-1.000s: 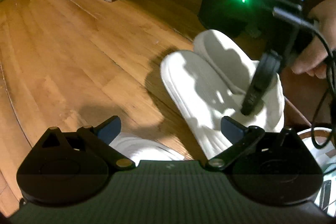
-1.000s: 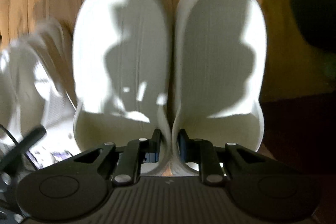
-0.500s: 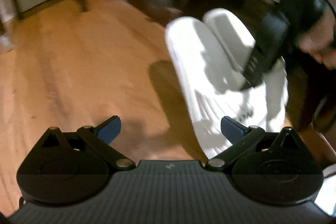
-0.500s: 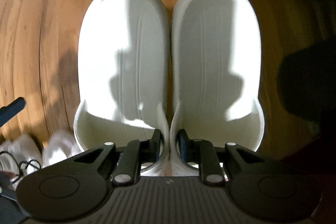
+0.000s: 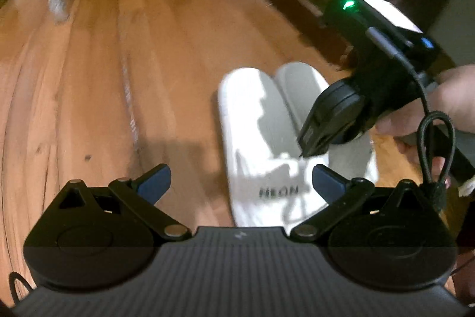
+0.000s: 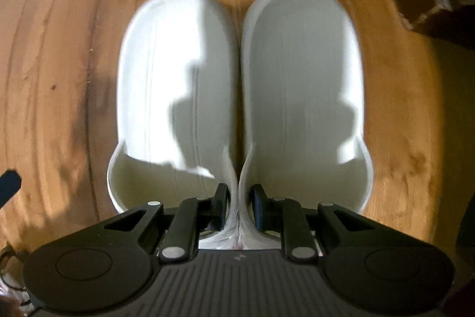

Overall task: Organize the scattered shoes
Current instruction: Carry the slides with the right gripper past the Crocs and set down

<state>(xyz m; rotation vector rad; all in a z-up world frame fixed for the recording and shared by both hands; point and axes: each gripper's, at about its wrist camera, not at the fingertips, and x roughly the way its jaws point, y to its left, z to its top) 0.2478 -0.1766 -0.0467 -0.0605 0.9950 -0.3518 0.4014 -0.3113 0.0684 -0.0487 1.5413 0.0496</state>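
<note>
Both slippers [image 6: 237, 97] between right gripper [image 6: 240, 205] fingers

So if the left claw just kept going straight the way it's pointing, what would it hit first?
Probably the wooden floor. The left claw is open and empty; the white slippers held by the right claw sit slightly right of its line, though depth is unclear.

Warm dim light, hard shadows (motion-blurred, fisheye-warped).

I see the pair of slippers [image 6: 237, 85] side by side, inner walls touching, above the wooden floor [image 6: 59, 79]. My right gripper [image 6: 239, 205] sits behind them, one finger inside each slipper. My left gripper [image 5: 240, 181] is to their left.
</note>
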